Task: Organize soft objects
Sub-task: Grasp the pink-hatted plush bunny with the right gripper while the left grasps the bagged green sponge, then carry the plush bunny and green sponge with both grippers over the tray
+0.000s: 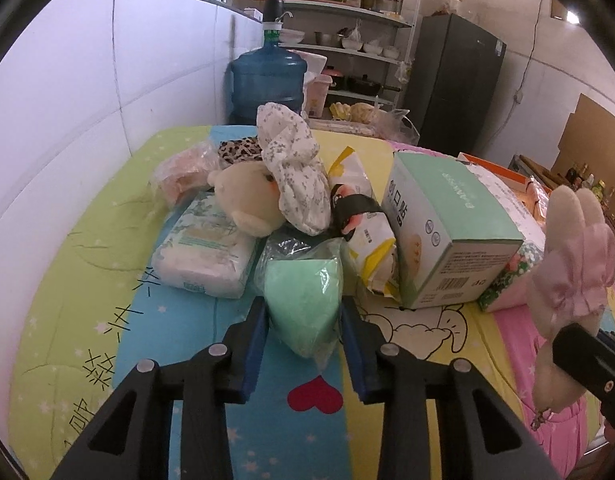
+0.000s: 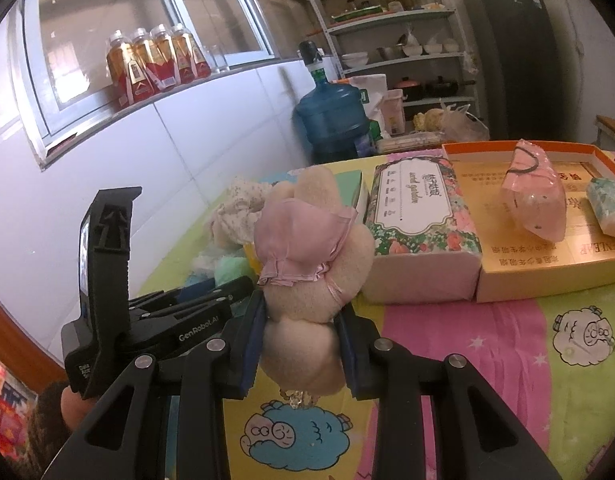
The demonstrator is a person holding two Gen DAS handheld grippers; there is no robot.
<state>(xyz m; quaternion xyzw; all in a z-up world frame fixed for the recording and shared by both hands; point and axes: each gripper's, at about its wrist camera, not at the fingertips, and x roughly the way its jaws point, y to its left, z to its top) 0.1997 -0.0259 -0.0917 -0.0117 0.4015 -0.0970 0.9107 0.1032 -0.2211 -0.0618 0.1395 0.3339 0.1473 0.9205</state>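
My left gripper [image 1: 303, 312] is shut on a mint green sponge in a clear bag [image 1: 305, 300], at the near edge of a pile of soft things on the bed cover. The pile holds a tissue pack [image 1: 203, 252], a cream plush toy [image 1: 247, 204], a floral cloth [image 1: 293, 168] and a yellow-white pouch [image 1: 367, 216]. My right gripper [image 2: 301, 320] is shut on a beige plush rabbit with a pink bow [image 2: 307, 264], held above the cover; it also shows in the left wrist view [image 1: 567, 276]. An orange tray [image 2: 547, 264] holds a pink bagged item [image 2: 537, 196] and a small tissue pack [image 2: 609, 208].
A mint green carton [image 1: 447, 232] and a floral tissue box [image 2: 419, 216] stand between the pile and the tray. A white tiled wall [image 1: 67, 100] runs along the left. A blue water jug [image 1: 267, 80], shelves [image 1: 347, 32] and a dark fridge [image 1: 451, 80] stand behind.
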